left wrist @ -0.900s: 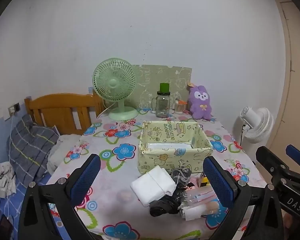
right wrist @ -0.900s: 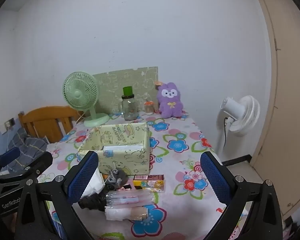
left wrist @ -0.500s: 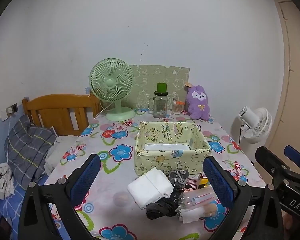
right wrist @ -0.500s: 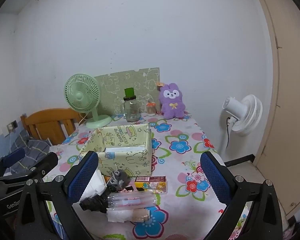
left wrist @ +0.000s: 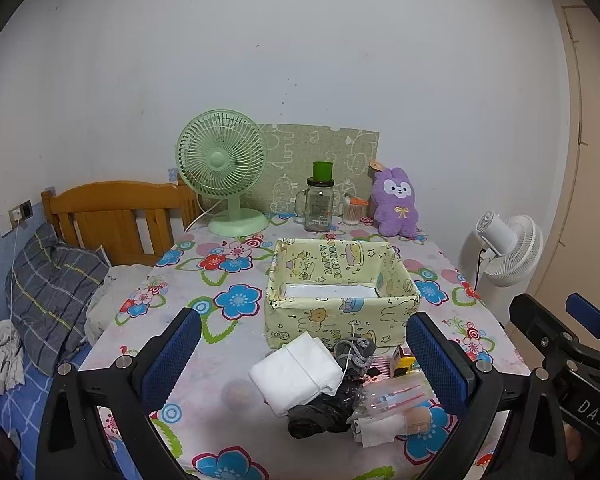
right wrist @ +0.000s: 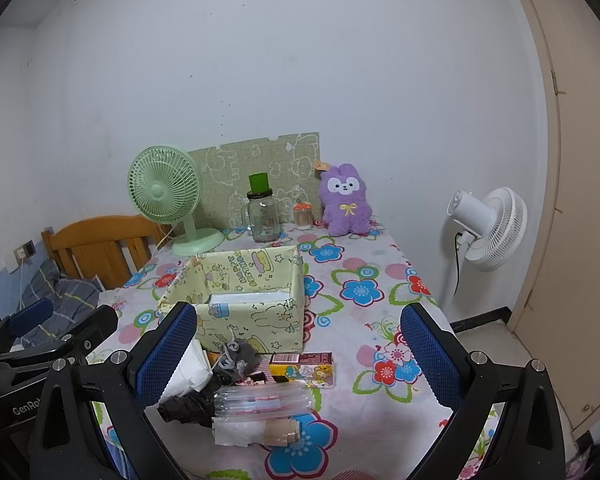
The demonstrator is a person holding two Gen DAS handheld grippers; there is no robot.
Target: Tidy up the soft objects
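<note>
White walls close in a small room where a table (left wrist: 188, 312) in a flowered cloth stands beside a wooden bed frame (left wrist: 112, 216) and a plaid pillow (left wrist: 52, 280). Along the far edge of the table sit a green desk fan (left wrist: 224, 168), a glass jar (left wrist: 319, 208) with a green lid, a small jar with an orange top (left wrist: 354, 210) and a purple plush rabbit (left wrist: 394, 202), all in front of a patterned green board (left wrist: 300, 160) propped on the wall. A white floor fan (right wrist: 488, 232) stands off the table's right side.

Near the middle of the table is a pale yellow fabric box (left wrist: 340, 292) printed with cartoon animals, open at the top, with something white lying flat inside. Just in front of it, toward the near edge, lies a heap of soft objects: a folded white cloth (left wrist: 296, 374), a grey knitted piece (left wrist: 356, 354), a crumpled black item (left wrist: 320, 416) and a clear plastic packet (right wrist: 260, 400), touching or overlapping one another. A small printed carton (right wrist: 302, 369) lies next to the heap.

Both claws hover above the near edge, tilted slightly downward. The left gripper (left wrist: 300, 360) has its blue pads spread wide with nothing between them; the right gripper (right wrist: 298, 356) is spread just as wide and holds nothing either.
</note>
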